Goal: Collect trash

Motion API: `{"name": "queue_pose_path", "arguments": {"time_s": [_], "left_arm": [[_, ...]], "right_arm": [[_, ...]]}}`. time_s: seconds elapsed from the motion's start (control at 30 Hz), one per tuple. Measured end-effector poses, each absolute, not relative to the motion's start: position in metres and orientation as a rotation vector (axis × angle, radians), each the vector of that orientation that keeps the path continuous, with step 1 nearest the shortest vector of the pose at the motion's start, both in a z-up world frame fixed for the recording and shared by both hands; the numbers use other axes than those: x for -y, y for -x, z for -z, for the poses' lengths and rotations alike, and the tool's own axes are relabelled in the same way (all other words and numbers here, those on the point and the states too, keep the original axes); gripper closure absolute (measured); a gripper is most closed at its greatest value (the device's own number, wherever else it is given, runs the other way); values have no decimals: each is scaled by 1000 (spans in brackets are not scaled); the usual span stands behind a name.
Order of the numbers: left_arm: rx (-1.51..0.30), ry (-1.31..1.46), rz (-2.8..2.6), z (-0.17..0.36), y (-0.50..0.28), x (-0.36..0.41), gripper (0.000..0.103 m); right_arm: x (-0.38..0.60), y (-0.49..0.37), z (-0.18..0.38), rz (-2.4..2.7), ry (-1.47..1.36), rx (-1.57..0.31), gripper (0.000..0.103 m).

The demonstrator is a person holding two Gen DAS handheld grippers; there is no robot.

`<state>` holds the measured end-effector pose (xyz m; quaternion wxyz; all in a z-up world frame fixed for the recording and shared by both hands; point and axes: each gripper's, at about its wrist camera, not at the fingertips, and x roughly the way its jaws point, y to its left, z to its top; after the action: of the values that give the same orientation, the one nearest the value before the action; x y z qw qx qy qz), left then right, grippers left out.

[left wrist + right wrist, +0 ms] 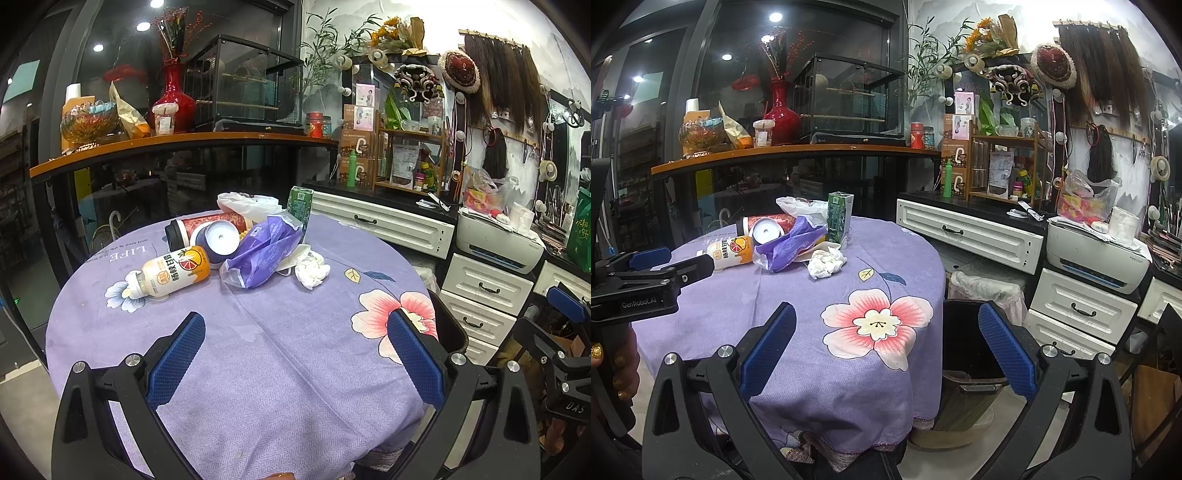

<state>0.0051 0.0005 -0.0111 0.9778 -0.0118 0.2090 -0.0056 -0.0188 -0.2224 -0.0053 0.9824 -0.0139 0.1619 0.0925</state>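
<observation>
A pile of trash lies at the far side of a round table with a purple floral cloth (258, 350). It holds a white and orange drink bottle (170, 275) on its side, a red cup with a dark lid (207, 227), a purple plastic bag (266, 254), a crumpled white tissue (310, 271), a green carton (300, 203) and a white bag (247, 203). My left gripper (295, 354) is open and empty above the near part of the table. My right gripper (886, 350) is open and empty at the table's right edge, over a dark trash bin (967, 332).
White drawer units (967, 232) and a printer (1097, 258) stand to the right of the table. A shelf with a red vase (173, 99) and a glass cage runs behind it. The left gripper shows at the left of the right wrist view (646, 273).
</observation>
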Motion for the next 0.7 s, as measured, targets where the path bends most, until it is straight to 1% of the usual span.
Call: {"name": "queue_pose_path", "arguments": {"time_s": [0.7], "left_arm": [[-425,24,13,12,-6,0,5]], "right_arm": [[222,18,7,-186,28,-328,5]]}}
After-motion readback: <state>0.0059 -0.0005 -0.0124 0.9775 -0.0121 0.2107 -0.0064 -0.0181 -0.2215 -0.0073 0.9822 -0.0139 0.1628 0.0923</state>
